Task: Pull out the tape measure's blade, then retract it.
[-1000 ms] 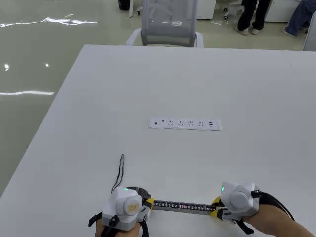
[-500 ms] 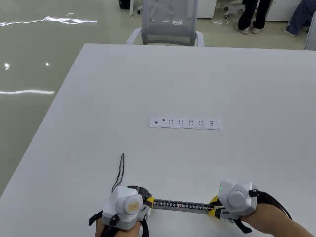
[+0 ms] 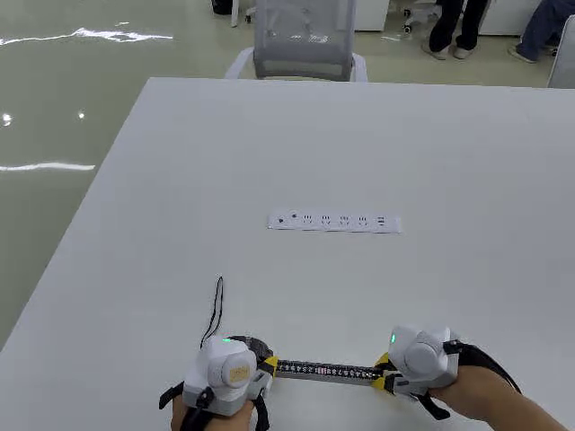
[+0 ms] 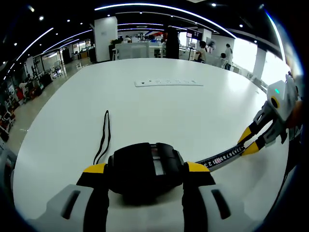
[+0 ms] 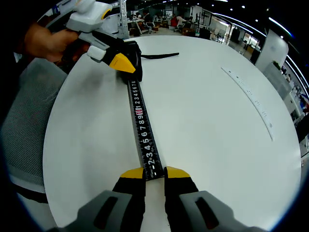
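The black tape measure case [image 4: 145, 166] sits on the white table at the near edge, held between the yellow-tipped jaws of my left gripper [image 4: 146, 170]. A black wrist strap [image 3: 216, 310] trails from it toward the table's middle. The blade [image 5: 144, 139], dark with white numbers, runs flat along the table from the case [image 5: 129, 60] to my right gripper [image 5: 153, 173], which is shut on the blade's end. In the head view the left gripper [image 3: 259, 366] and the right gripper [image 3: 381, 374] face each other with the blade [image 3: 325, 370] stretched between them.
A white power strip [image 3: 333, 221] lies across the middle of the table [image 3: 269, 144]. A grey office chair [image 3: 301, 40] stands at the far edge. People's legs [image 3: 449, 27] show on the floor beyond.
The right gripper has moved slightly left toward the case, so the exposed length of blade is a little shorter. The left gripper holds still. The head camera has tilted a bit.
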`<action>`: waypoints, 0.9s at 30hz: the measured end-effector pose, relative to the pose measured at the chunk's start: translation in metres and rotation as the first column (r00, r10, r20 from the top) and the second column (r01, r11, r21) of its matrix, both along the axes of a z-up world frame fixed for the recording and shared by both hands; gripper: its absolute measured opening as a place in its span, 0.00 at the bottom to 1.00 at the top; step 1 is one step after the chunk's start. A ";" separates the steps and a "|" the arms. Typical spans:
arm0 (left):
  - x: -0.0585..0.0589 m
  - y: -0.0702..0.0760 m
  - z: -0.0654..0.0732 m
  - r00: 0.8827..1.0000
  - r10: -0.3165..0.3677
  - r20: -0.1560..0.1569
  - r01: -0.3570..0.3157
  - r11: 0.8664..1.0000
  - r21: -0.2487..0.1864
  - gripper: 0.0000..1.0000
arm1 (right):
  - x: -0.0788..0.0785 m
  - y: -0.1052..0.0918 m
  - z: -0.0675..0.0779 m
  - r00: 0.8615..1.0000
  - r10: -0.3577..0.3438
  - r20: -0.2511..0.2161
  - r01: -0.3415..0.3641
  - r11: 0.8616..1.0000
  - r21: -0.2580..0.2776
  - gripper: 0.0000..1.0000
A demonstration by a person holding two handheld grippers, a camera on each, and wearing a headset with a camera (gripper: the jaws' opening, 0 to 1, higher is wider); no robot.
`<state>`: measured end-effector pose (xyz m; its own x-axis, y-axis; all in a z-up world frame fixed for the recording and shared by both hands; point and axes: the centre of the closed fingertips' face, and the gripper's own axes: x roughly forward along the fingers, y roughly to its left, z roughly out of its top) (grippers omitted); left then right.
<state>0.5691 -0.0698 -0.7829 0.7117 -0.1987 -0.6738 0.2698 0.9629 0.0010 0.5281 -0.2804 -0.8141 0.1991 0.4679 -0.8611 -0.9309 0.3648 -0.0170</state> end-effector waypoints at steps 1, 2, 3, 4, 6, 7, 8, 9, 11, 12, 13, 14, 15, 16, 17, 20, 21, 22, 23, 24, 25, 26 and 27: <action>0.000 0.000 0.000 1.000 0.001 0.000 -0.001 1.000 0.000 0.58 | 0.000 0.000 0.000 1.000 -0.001 0.000 0.001 1.000 0.000 0.13; 0.000 0.000 0.000 1.000 0.001 0.001 -0.001 1.000 -0.001 0.58 | 0.000 0.001 0.000 1.000 0.000 0.000 0.000 1.000 0.000 0.13; 0.000 0.000 0.000 1.000 0.000 0.002 0.000 1.000 -0.001 0.58 | 0.000 0.001 0.000 1.000 -0.001 0.000 0.001 1.000 0.000 0.13; 0.000 0.000 0.000 1.000 0.000 0.002 0.000 1.000 -0.001 0.58 | 0.000 0.001 0.001 1.000 -0.002 -0.001 0.002 1.000 0.000 0.13; 0.000 0.000 0.000 1.000 0.001 0.000 -0.001 1.000 0.000 0.58 | 0.000 0.002 -0.001 1.000 0.000 0.000 0.000 1.000 0.000 0.13; 0.000 0.000 0.000 1.000 0.001 0.000 -0.001 1.000 -0.001 0.58 | 0.000 0.003 -0.001 1.000 0.000 -0.001 0.000 1.000 0.000 0.13; 0.000 0.000 0.000 1.000 0.001 0.001 -0.001 1.000 -0.001 0.58 | 0.000 0.003 0.000 1.000 -0.001 0.000 0.001 1.000 0.001 0.13; 0.000 0.000 0.000 1.000 0.001 0.001 -0.001 1.000 -0.001 0.58 | 0.000 0.004 0.001 1.000 0.000 0.000 0.000 1.000 0.001 0.13; 0.000 0.000 0.000 1.000 0.001 0.000 -0.001 1.000 -0.001 0.58 | 0.000 0.006 0.001 1.000 -0.001 -0.001 0.001 1.000 0.002 0.13; 0.000 0.000 0.000 1.000 0.001 0.000 -0.001 1.000 -0.002 0.58 | 0.000 0.006 0.000 1.000 0.001 0.000 -0.001 1.000 0.001 0.13; 0.000 0.000 0.000 1.000 0.001 0.000 -0.001 1.000 -0.002 0.58 | 0.000 0.006 0.000 1.000 0.001 -0.001 -0.001 1.000 0.000 0.13; 0.000 0.000 0.000 1.000 0.001 -0.001 -0.001 1.000 -0.002 0.58 | 0.000 0.006 0.000 1.000 0.001 -0.002 -0.001 1.000 0.000 0.13; 0.000 0.000 0.000 1.000 0.002 -0.001 -0.002 1.000 -0.002 0.58 | 0.000 0.007 0.000 1.000 0.002 -0.001 -0.002 1.000 0.000 0.13; 0.000 0.000 0.000 1.000 0.002 -0.001 -0.002 1.000 -0.002 0.58 | 0.000 0.007 0.000 1.000 0.002 -0.002 -0.002 1.000 -0.001 0.13; 0.000 0.000 0.001 1.000 0.002 0.000 -0.002 1.000 -0.002 0.58 | 0.001 0.007 0.000 1.000 0.002 -0.001 -0.002 1.000 -0.001 0.13; 0.000 0.000 0.001 1.000 0.001 0.000 -0.001 1.000 -0.001 0.58 | 0.001 0.008 0.000 1.000 0.002 -0.001 -0.002 1.000 -0.001 0.13; 0.000 0.000 0.001 1.000 0.001 -0.001 -0.001 1.000 -0.001 0.58 | 0.001 0.009 0.000 1.000 0.001 -0.001 -0.001 1.000 -0.001 0.13; 0.000 0.000 0.001 1.000 0.001 -0.001 -0.001 1.000 -0.001 0.58 | 0.001 0.009 0.000 1.000 0.001 -0.001 -0.001 1.000 0.000 0.13; 0.000 0.000 0.001 1.000 0.002 -0.001 -0.002 1.000 -0.001 0.58 | 0.001 0.009 0.000 1.000 0.000 -0.002 0.000 1.000 0.000 0.13; 0.000 0.000 0.001 1.000 0.002 0.000 -0.002 1.000 -0.001 0.58 | 0.001 0.009 0.000 1.000 0.001 -0.001 -0.001 1.000 0.000 0.13; 0.000 0.000 0.001 1.000 0.002 0.000 -0.002 1.000 0.000 0.58 | 0.001 0.010 0.000 1.000 -0.001 -0.002 0.001 1.000 0.001 0.13; 0.000 0.000 0.001 1.000 0.002 0.000 -0.002 1.000 0.000 0.58 | 0.001 0.010 0.000 1.000 0.001 0.000 -0.001 1.000 0.001 0.13; 0.000 0.000 0.001 1.000 0.002 0.001 -0.002 1.000 0.000 0.58 | 0.001 0.011 -0.001 1.000 0.000 0.000 0.000 1.000 0.001 0.13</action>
<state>0.5690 -0.0698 -0.7821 0.7128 -0.1971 -0.6731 0.2676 0.9635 0.0013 0.5295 -0.2697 -0.8149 0.1992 0.4691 -0.8604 -0.9311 0.3643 -0.0169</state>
